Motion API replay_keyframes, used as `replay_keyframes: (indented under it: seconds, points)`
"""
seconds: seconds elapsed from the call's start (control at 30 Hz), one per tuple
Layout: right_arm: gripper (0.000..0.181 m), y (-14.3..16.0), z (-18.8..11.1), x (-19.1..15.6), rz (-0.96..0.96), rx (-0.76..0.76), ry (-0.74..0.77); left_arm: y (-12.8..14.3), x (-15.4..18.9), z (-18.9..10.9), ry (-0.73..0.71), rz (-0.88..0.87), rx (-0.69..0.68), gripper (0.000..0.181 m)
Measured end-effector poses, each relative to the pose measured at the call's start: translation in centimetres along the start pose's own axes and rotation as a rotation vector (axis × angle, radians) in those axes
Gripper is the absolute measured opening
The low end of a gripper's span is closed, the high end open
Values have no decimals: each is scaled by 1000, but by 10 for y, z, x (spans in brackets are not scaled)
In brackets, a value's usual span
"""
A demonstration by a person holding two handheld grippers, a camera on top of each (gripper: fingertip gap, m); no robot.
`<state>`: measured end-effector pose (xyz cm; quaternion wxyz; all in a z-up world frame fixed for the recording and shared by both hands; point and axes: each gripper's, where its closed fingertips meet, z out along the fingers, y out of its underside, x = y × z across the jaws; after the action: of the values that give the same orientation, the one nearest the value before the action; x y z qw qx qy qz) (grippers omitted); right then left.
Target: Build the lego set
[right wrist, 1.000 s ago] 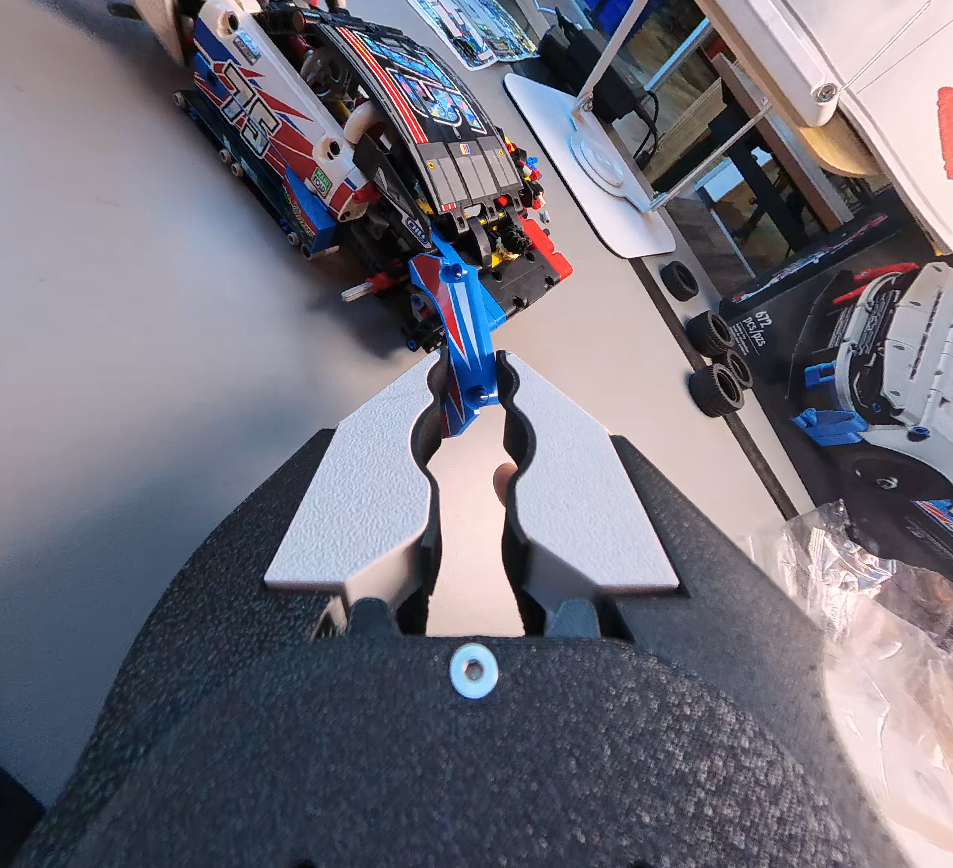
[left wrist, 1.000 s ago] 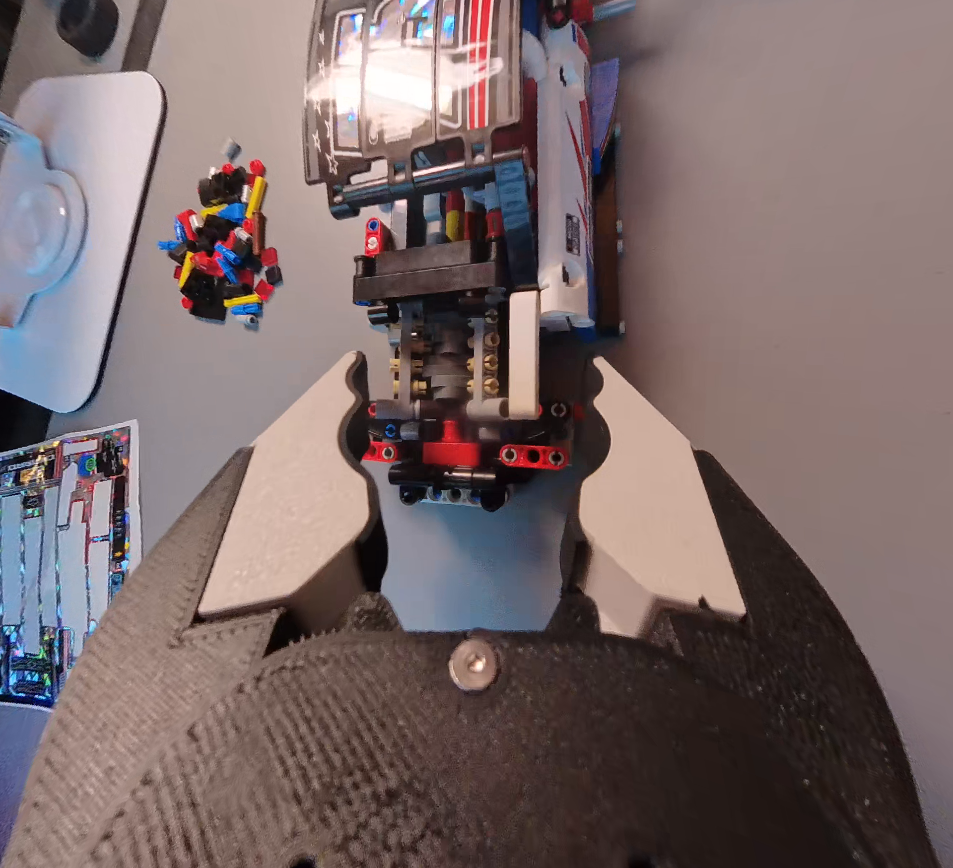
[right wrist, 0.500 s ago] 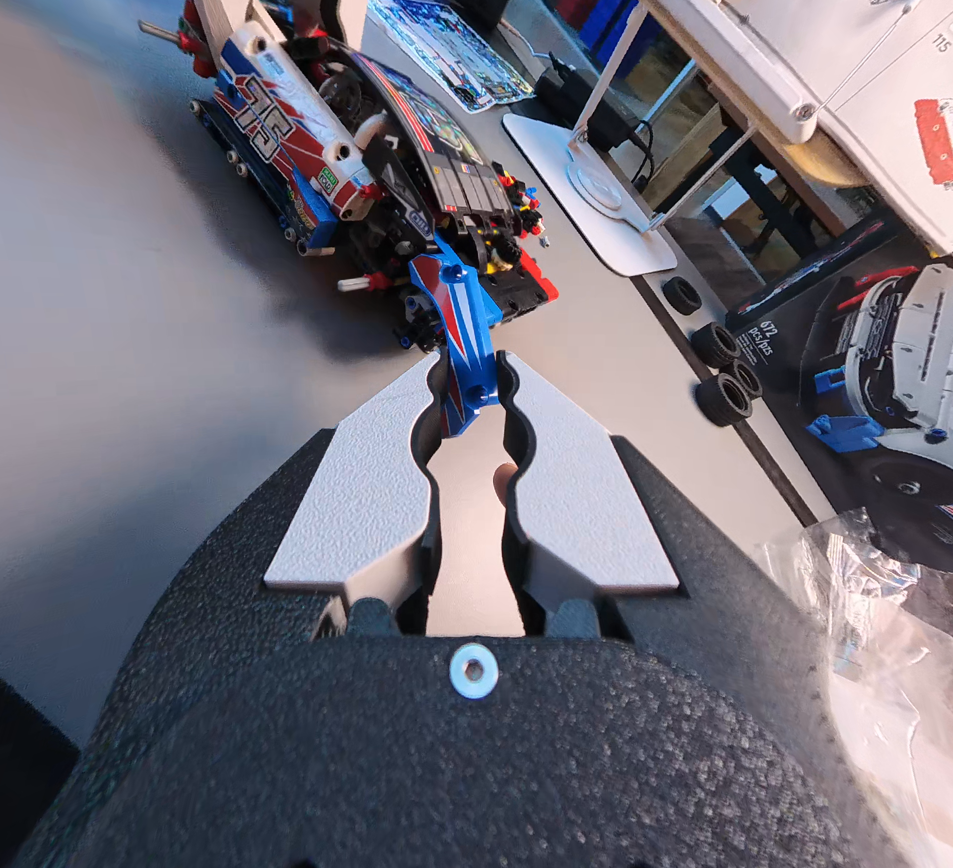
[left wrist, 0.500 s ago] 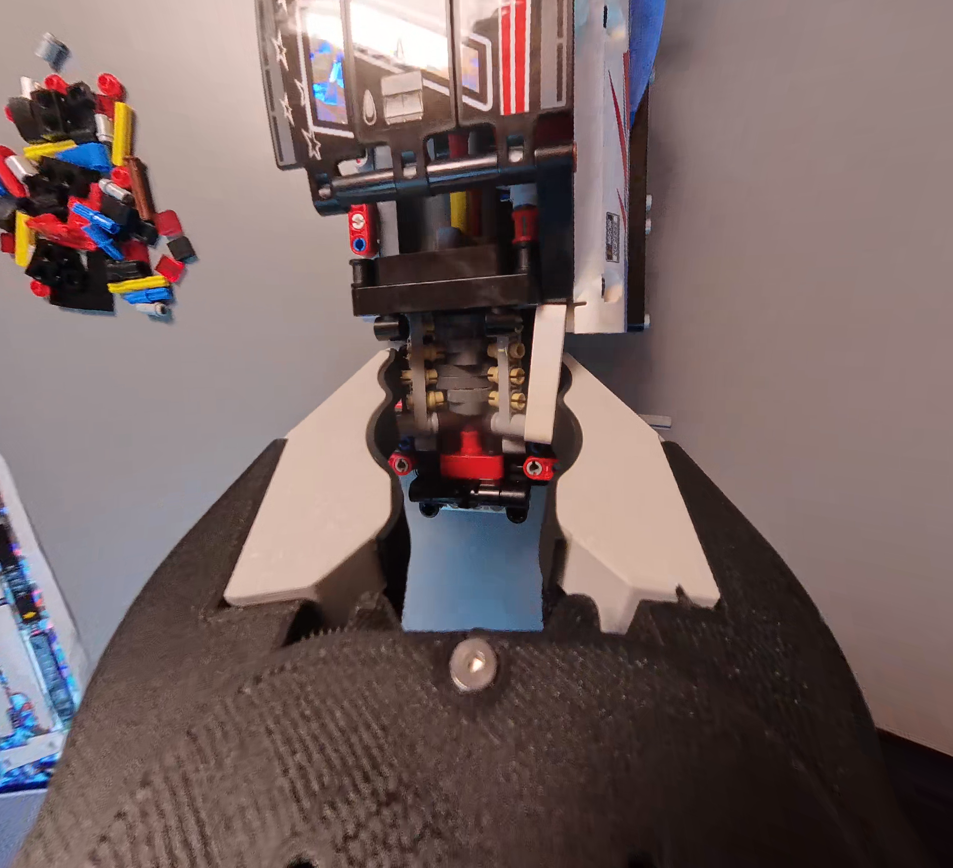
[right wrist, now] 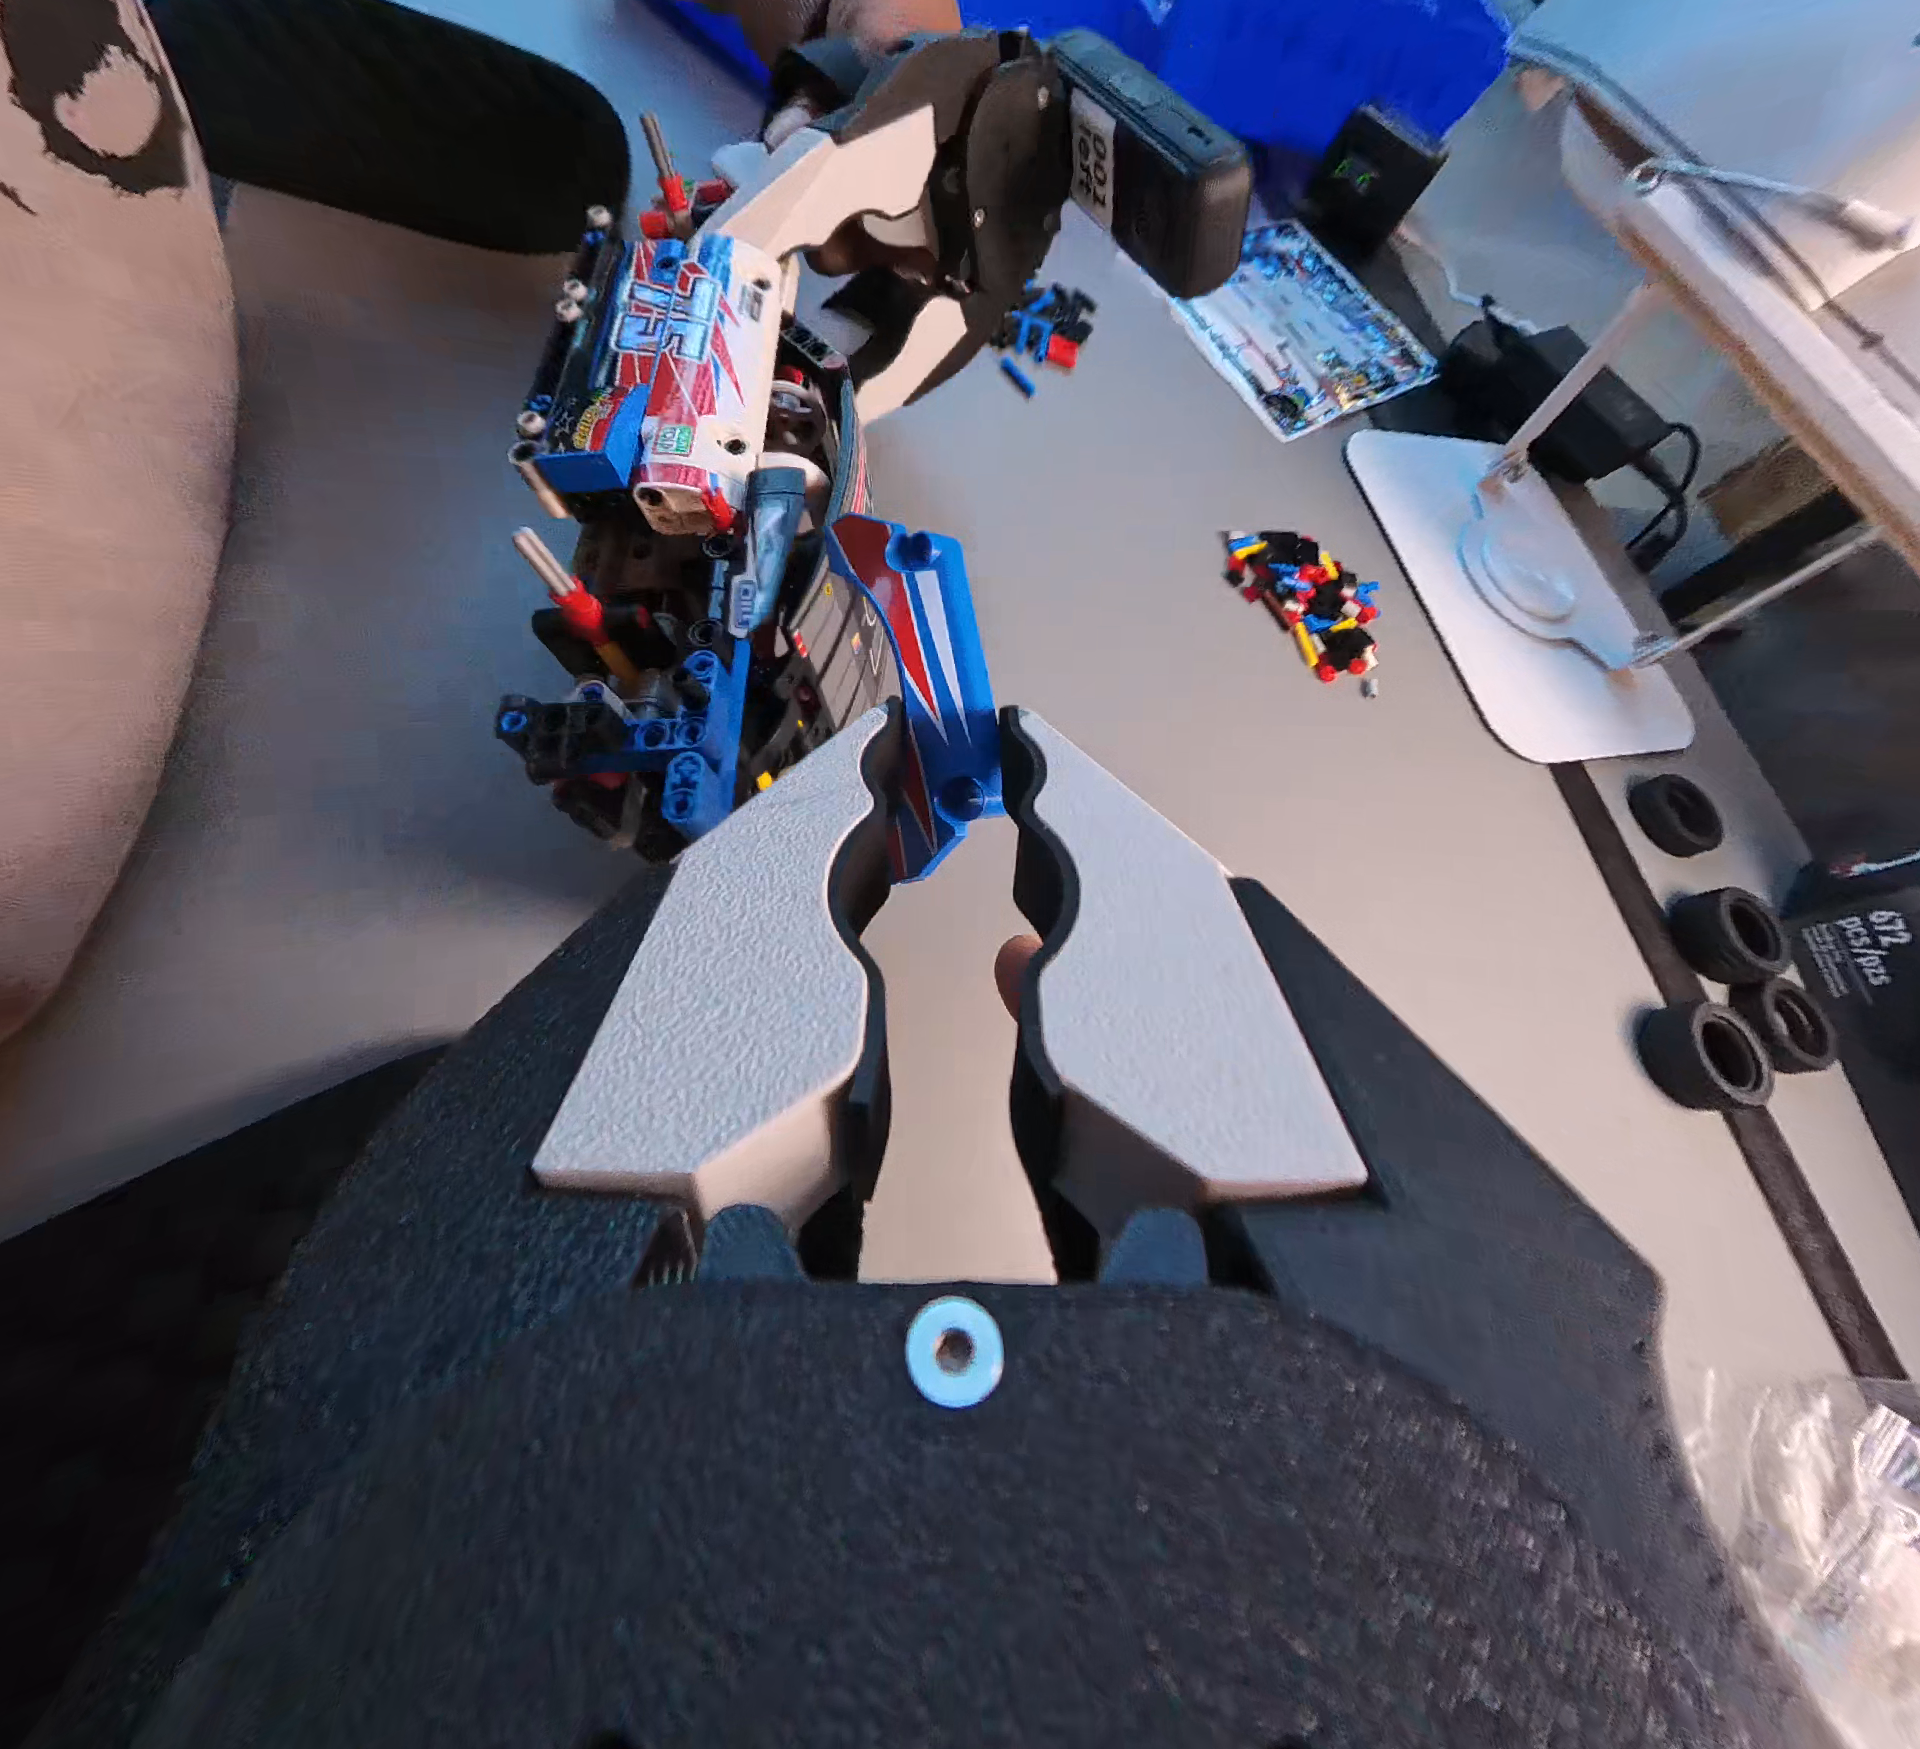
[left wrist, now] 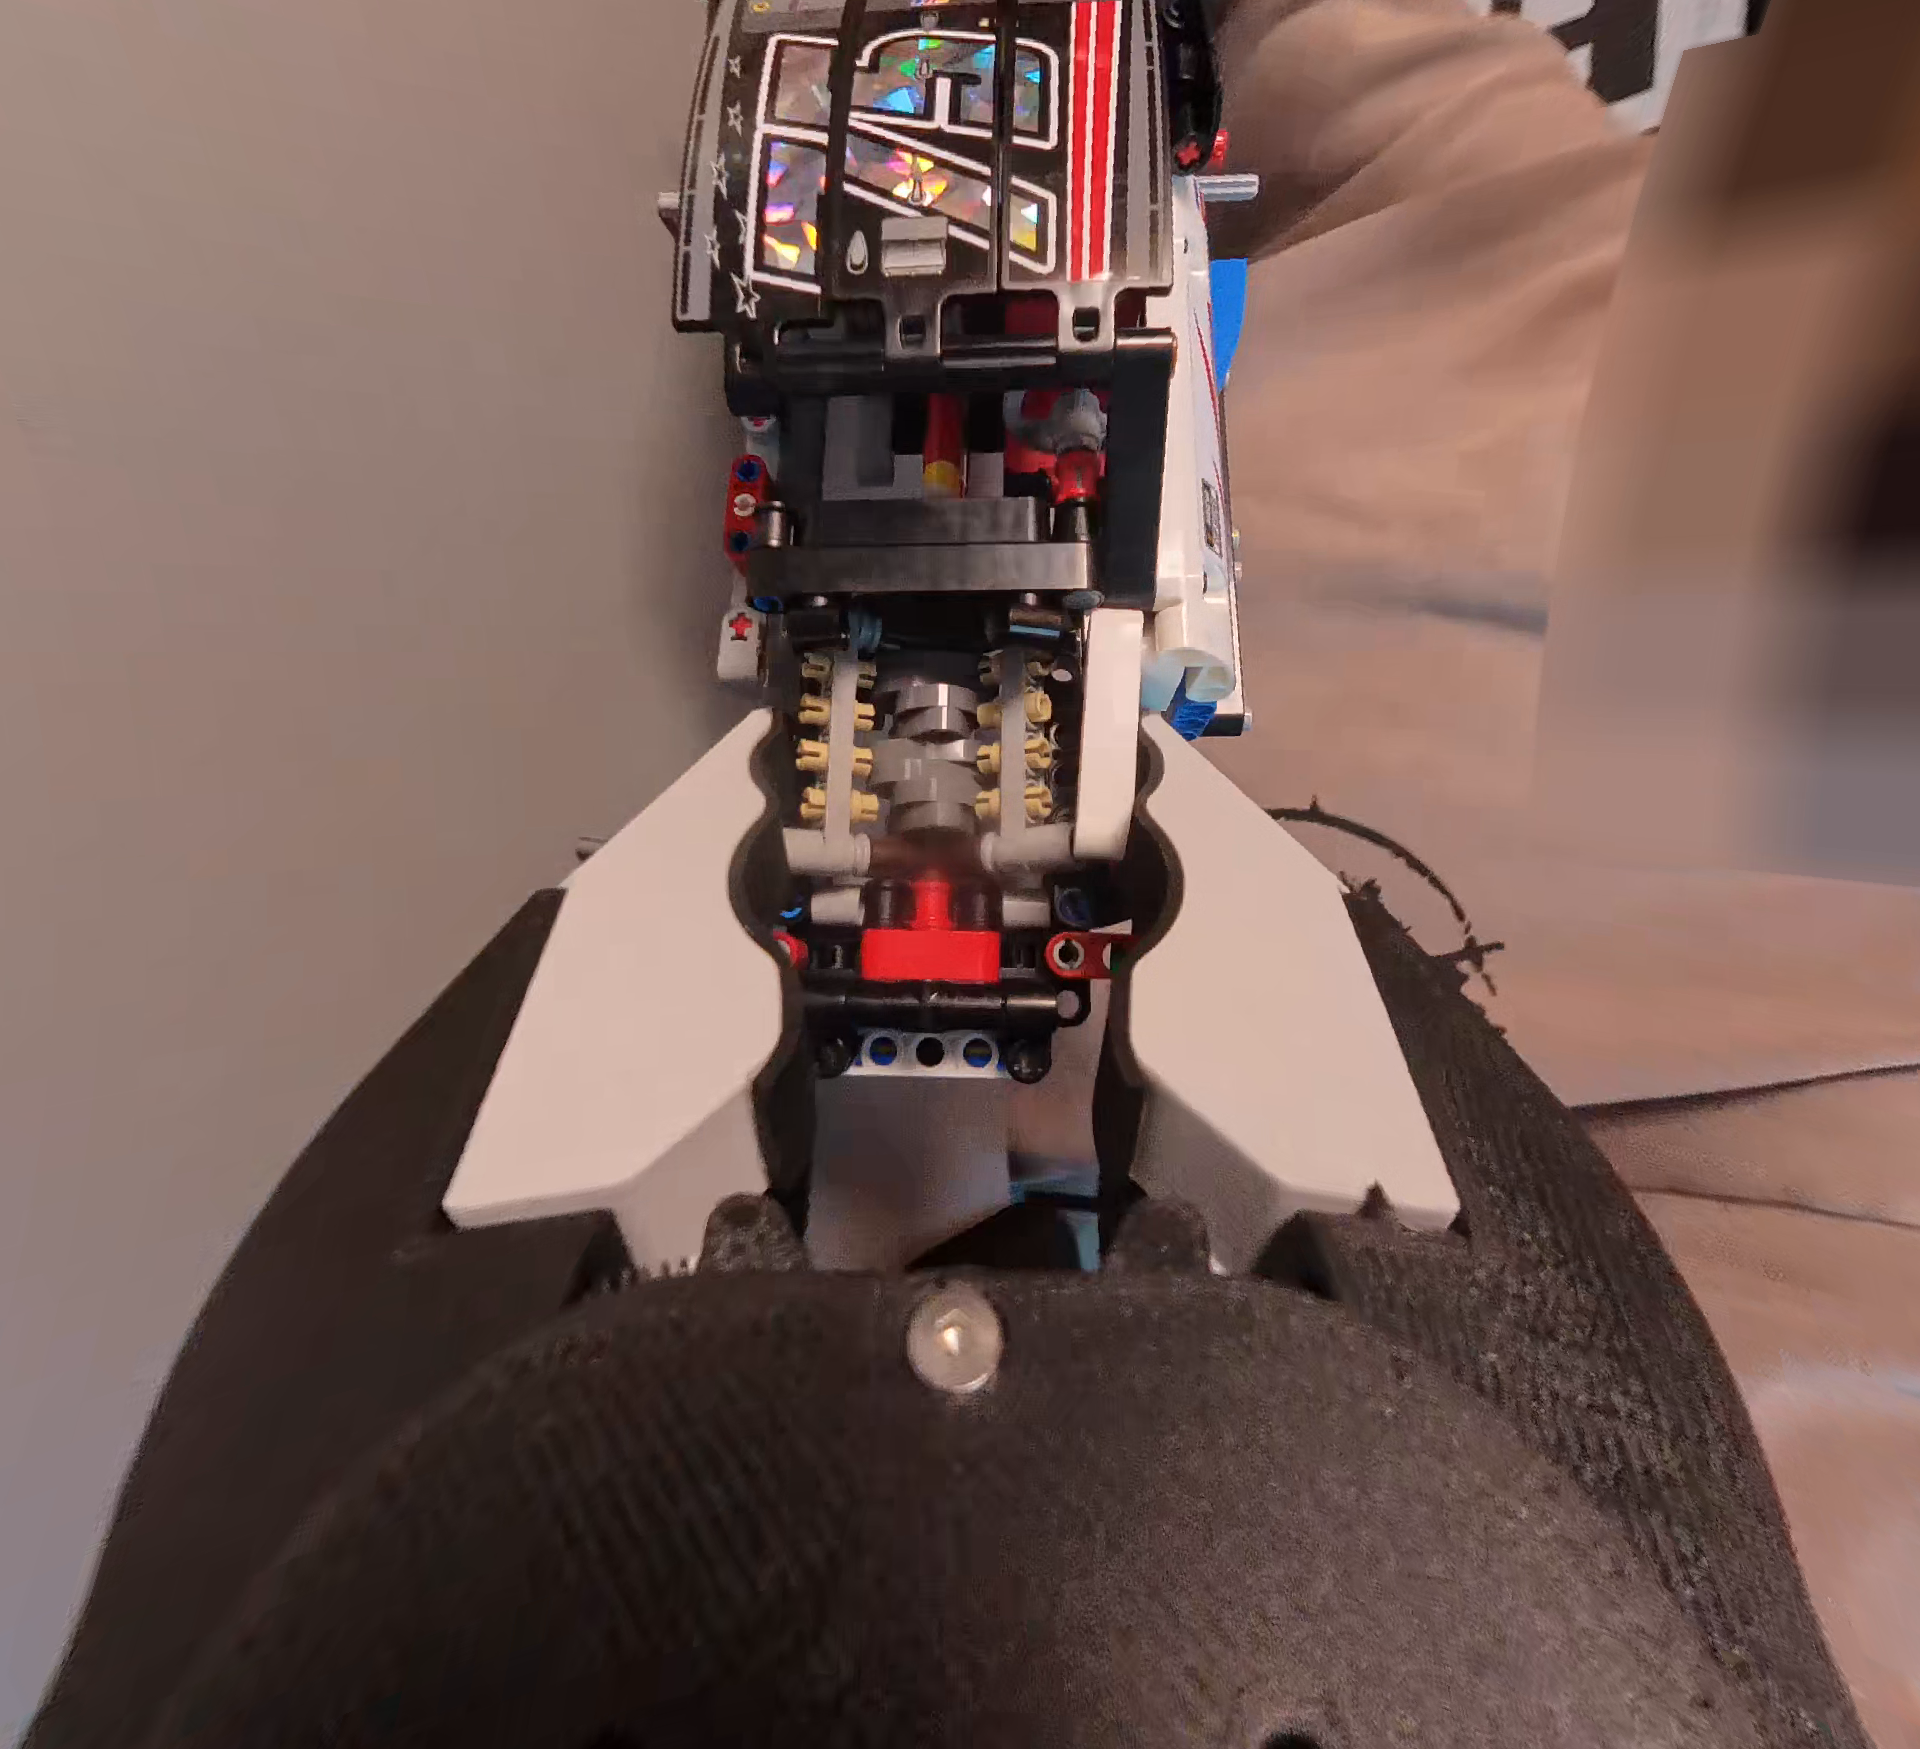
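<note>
The lego car (left wrist: 940,473) is up off the table (right wrist: 1195,764), its rear end clamped between the fingers of the left gripper (left wrist: 951,868); the right gripper (right wrist: 948,795) is pinching a blue panel (right wrist: 920,691) right by the car's front corner. Past the car there's a pile of loose pieces (right wrist: 1307,603); further out a white lamp base (right wrist: 1455,577) and some black tyres (right wrist: 1725,1003) near the table edge.

One part-built red, white, blue and black lego race car (right wrist: 665,411). One loose blue curved panel with red and white stripes (right wrist: 925,691). Two heaps of small mixed bricks on the counter (right wrist: 1143,816): a larger one to the right (right wrist: 1309,603), a smaller one farther off (right wrist: 1044,323). Four black rubber tyres near the right edge (right wrist: 1720,941). One glossy sticker sheet (right wrist: 1299,328). Two hand-held grippers (right wrist: 945,764) (left wrist: 951,858).
</note>
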<state>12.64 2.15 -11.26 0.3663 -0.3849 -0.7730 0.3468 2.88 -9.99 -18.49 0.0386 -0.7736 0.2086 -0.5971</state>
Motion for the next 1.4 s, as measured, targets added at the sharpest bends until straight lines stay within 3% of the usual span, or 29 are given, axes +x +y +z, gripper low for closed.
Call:
replay_keyframes:
  seconds: [0.2,0.43,0.47,0.7,0.77,0.93,1.23,1.4]
  points:
    - [15,-3,-5,-5,86,-84,-65,-7,4,4,100,-160,137,60]
    - [15,9,8,7,211,-207,-111,-17,-12,-5,77,-150,255,59]
    - [15,11,11,9,217,-223,-122,-17,-14,-6,71,-126,267,43]
    - [15,14,24,16,250,-231,-171,-16,-17,-8,43,-25,312,23]
    - [15,10,25,20,257,-209,-166,-14,-19,-7,-4,8,297,26]
    - [15,13,22,35,303,-172,-121,-20,-22,-16,-131,82,373,63]
    - [15,17,20,41,366,-89,-71,-51,-37,-28,-295,6,620,69]
    - [15,17,18,39,373,-53,-53,-65,-54,-27,-493,20,639,62]
